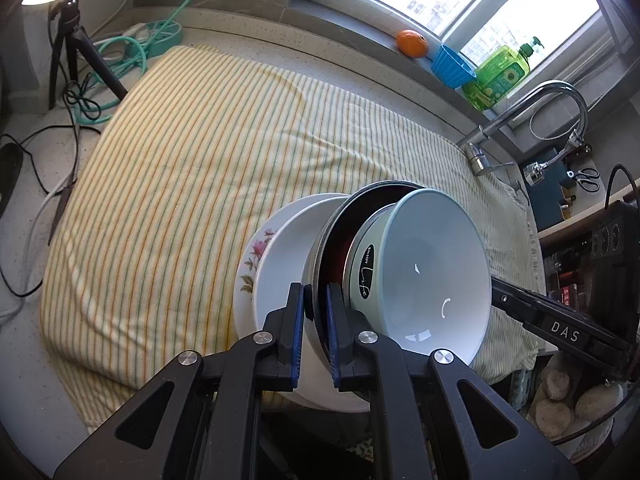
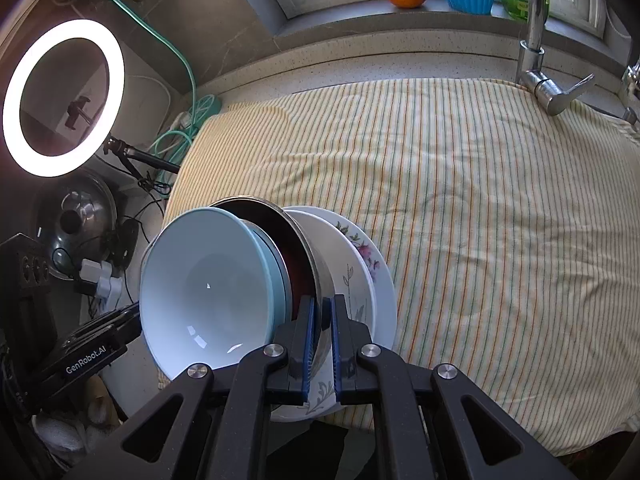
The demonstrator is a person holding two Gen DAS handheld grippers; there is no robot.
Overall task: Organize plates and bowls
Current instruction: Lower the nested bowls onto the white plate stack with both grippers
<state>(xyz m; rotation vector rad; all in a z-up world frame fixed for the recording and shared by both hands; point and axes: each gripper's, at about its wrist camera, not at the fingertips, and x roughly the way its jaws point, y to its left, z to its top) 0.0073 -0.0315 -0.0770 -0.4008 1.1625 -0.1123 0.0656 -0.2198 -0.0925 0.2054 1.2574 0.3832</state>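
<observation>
Left wrist view: I'm clamping the left gripper (image 1: pixel 316 320) on the metal bowl (image 1: pixel 320 264) rim; right gripper (image 2: pixel 322 332) is pinching its opposite rim, stack over striped cloth (image 1: pixel 192 168).

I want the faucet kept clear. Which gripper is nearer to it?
Right, as a judgement. The right gripper clamps the metal bowl on the side facing the faucet; the left gripper grips the opposite rim, farther away.

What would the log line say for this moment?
left gripper: shut on metal bowl rim | right gripper: shut on same rim | stack: white bowl inside, plates under | over striped cloth
</observation>
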